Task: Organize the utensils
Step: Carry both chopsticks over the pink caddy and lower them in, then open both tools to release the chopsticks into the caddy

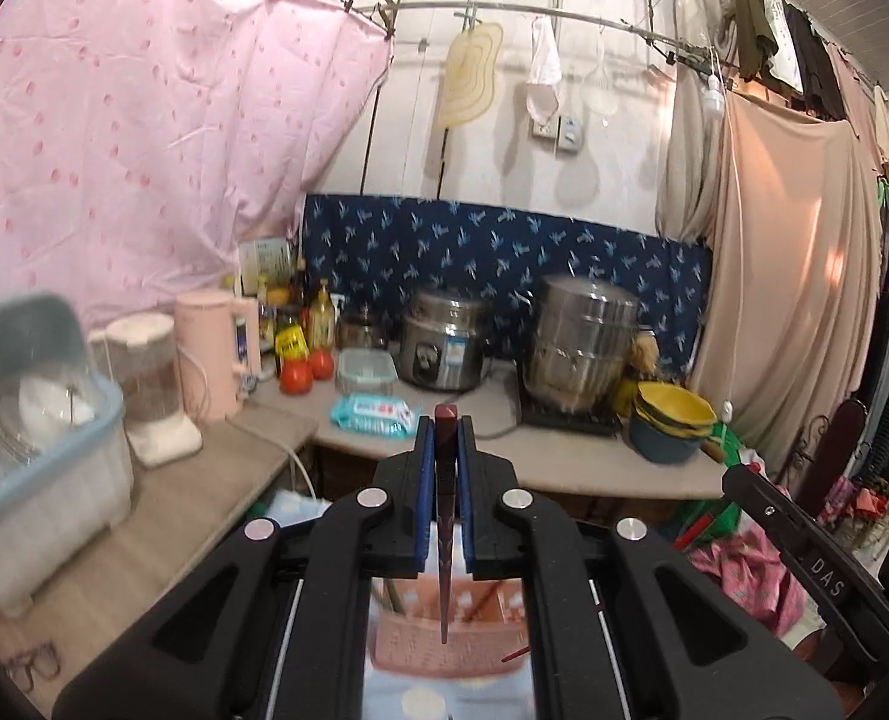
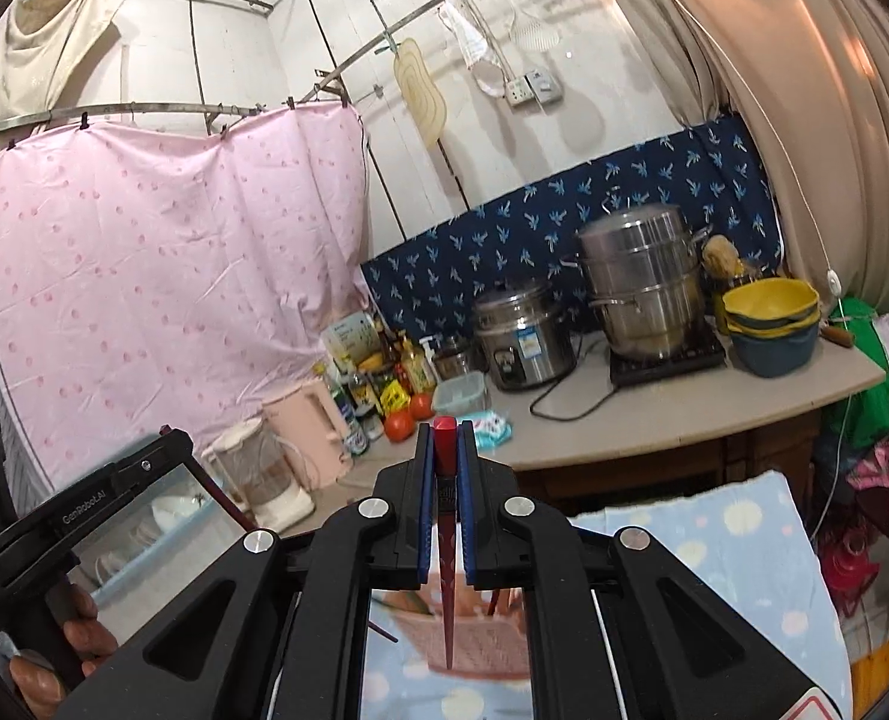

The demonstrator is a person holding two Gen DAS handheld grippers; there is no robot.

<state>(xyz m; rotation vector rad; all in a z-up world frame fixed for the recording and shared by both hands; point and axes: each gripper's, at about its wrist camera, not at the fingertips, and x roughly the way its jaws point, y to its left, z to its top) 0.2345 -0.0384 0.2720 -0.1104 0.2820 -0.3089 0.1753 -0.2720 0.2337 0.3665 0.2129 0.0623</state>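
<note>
My left gripper (image 1: 444, 420) is shut on a dark red chopstick (image 1: 444, 540) that points down toward a pink woven utensil holder (image 1: 444, 642) below it. The holder holds other red chopsticks. My right gripper (image 2: 444, 429) is shut on a red chopstick (image 2: 447, 588) whose tip hangs over the same pink holder (image 2: 474, 642). The holder stands on a light blue dotted cloth (image 2: 714, 546). The left gripper's body (image 2: 84, 516) shows at the left of the right wrist view, and the right gripper's body (image 1: 804, 546) at the right of the left wrist view.
A counter (image 1: 564, 450) carries a rice cooker (image 1: 441, 348), a steel steamer pot (image 1: 582, 348), stacked bowls (image 1: 672, 420), a wipes pack (image 1: 372, 414), tomatoes (image 1: 294, 378), bottles and a pink kettle (image 1: 210, 354). A blue dish bin (image 1: 30, 438) and a blender (image 1: 150, 384) stand left.
</note>
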